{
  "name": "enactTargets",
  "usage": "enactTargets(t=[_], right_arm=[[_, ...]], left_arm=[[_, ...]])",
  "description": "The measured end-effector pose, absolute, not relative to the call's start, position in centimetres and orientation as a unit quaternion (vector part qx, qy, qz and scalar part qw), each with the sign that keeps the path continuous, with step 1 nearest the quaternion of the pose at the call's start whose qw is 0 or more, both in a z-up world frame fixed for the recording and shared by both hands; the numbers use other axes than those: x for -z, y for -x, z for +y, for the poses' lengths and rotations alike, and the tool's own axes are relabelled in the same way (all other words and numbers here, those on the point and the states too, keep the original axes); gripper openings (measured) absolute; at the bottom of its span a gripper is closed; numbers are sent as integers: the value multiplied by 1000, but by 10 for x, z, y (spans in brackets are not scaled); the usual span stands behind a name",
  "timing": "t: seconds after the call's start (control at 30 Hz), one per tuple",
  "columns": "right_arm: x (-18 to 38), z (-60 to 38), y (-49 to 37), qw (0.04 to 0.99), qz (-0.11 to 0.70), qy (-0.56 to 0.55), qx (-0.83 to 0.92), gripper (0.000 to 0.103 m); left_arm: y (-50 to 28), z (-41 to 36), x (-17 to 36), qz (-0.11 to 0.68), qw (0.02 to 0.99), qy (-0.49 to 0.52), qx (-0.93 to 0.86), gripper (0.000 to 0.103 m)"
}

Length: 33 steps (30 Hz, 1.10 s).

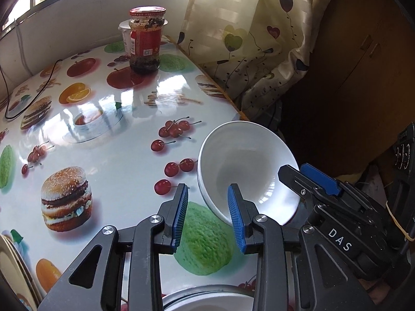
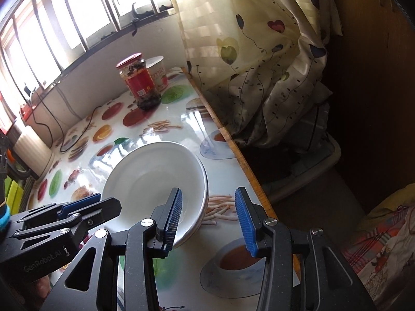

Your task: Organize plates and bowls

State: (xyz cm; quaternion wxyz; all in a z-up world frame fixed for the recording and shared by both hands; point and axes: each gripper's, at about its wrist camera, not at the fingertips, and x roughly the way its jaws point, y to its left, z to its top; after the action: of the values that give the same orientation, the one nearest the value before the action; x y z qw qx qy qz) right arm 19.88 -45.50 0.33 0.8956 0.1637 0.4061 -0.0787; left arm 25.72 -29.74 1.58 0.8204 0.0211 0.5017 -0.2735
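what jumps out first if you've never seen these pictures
The stacked white bowls near the table's right edge, with both open grippers straddling their rim. Next, the loud fruit-and-burger tablecloth, then the red-lidded jar at the far end by the window.

Left wrist view: close above the desk [image 1: 124, 160], facing the window wall. Right wrist view: similar, seemingly slightly higher. Shared: white bowls [image 1: 246, 165] [image 2: 155, 178], jar [image 1: 146, 39] [image 2: 138, 81], curtain [image 1: 249, 39] [image 2: 259, 51].

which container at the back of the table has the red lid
The glass jar, with a red lid and red label and dark contents. The white cup behind it has no red lid; its top looks white.
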Motion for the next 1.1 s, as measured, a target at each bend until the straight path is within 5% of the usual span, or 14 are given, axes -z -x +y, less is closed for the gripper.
enactTargets(t=[0.3, 0.43, 0.7, 1.1], right_arm=[[2, -456, -206, 894, 413, -157, 73, 41], [3, -454, -208, 894, 416, -151, 71, 24], [3, -450, -209, 897, 414, -147, 59, 15], [1, -449, -209, 896, 414, -146, 61, 15]], left_arm=[[-263, -303, -11, 505, 824, -29, 257, 33], [-263, -304, -9, 504, 824, -31, 256, 33], [-261, -310, -9, 499, 826, -41, 258, 19], [-262, -309, -9, 500, 827, -36, 255, 17]])
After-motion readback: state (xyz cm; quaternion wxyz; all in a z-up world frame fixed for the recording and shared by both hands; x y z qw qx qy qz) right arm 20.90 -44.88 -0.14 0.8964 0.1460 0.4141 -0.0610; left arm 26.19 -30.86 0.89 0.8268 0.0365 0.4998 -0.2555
